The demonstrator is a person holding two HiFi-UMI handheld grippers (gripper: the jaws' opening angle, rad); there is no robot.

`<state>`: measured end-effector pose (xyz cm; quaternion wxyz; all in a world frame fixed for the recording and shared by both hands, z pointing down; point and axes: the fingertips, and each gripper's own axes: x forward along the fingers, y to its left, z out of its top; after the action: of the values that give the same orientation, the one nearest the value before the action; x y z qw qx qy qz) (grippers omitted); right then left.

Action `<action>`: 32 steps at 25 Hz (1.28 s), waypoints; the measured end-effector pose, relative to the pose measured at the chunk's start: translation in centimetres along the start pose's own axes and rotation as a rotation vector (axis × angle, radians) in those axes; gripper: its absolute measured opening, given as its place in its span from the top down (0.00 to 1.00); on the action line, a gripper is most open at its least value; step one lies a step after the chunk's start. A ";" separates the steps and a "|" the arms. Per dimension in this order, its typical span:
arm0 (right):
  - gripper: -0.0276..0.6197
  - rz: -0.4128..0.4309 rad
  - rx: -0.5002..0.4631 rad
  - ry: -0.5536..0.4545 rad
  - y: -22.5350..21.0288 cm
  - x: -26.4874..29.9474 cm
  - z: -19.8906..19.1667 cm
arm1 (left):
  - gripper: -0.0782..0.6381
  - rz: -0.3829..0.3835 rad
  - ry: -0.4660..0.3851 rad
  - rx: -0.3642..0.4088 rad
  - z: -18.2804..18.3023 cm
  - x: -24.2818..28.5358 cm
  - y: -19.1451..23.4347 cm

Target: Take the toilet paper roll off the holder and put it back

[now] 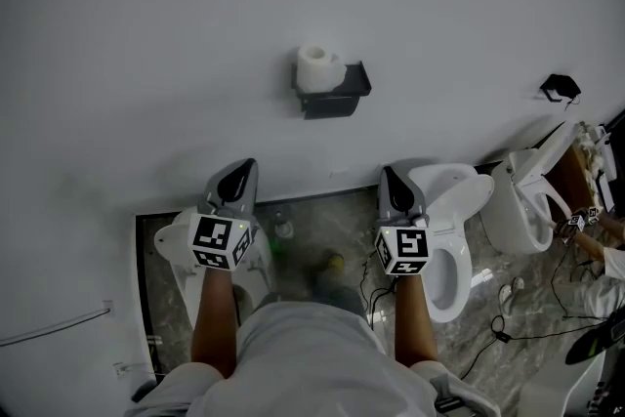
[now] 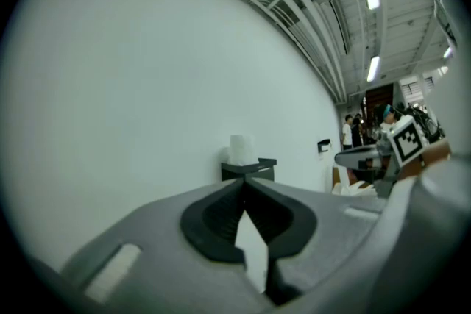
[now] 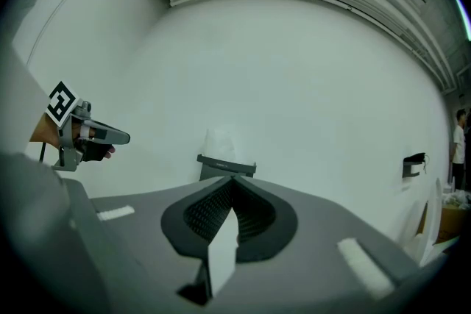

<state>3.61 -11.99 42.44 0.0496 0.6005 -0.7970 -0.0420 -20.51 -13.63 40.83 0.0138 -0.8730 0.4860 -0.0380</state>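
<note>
Both hand-held grippers are level and aimed at the plain white wall.

- Left hand-held gripper: I read its jaws as pressed together, dark ribbed pads meeting at the tip, nothing between them. Confirmed in its own view.
- Right hand-held gripper: same reading, jaws closed tip to tip and empty, per its own view.
- White toilet paper roll: sits on top of the dark wall-mounted holder, toward its left end as I see it from the head view. No gripper touches it; both are well apart from it. It lies between the two aim lines, right of the left gripper's line and almost straight ahead of the right one, where it is faint against the wall.
- The holder shows as a dark box just under the roll in both gripper views.
- White toilet bowl stands on the grey marbled floor just right of the right gripper.
- Each gripper shows at the edge of the other's view.
</note>
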 end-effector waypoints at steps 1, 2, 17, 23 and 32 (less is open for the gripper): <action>0.96 0.000 0.003 -0.005 -0.3 0.5 0.1 | 0.89 0.002 -0.002 0.004 0.1 0.5 0.2; 0.96 0.001 0.007 -0.010 -0.7 1.1 0.1 | 0.89 0.006 -0.003 0.007 0.2 1.0 0.4; 0.96 0.104 0.022 -0.033 -7.3 12.7 0.5 | 0.89 0.118 -0.005 0.012 1.8 11.2 4.0; 0.96 0.142 0.031 -0.026 -9.6 15.8 0.4 | 0.89 0.152 0.001 0.012 2.1 14.5 4.6; 0.96 0.195 0.038 -0.021 -11.7 19.6 -0.6 | 0.89 0.219 -0.002 -0.007 1.6 17.2 6.0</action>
<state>9.48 -34.05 42.15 0.0337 0.5206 -0.8527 -0.0283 -16.38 -31.44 39.78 0.0154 -0.8148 0.5786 -0.0337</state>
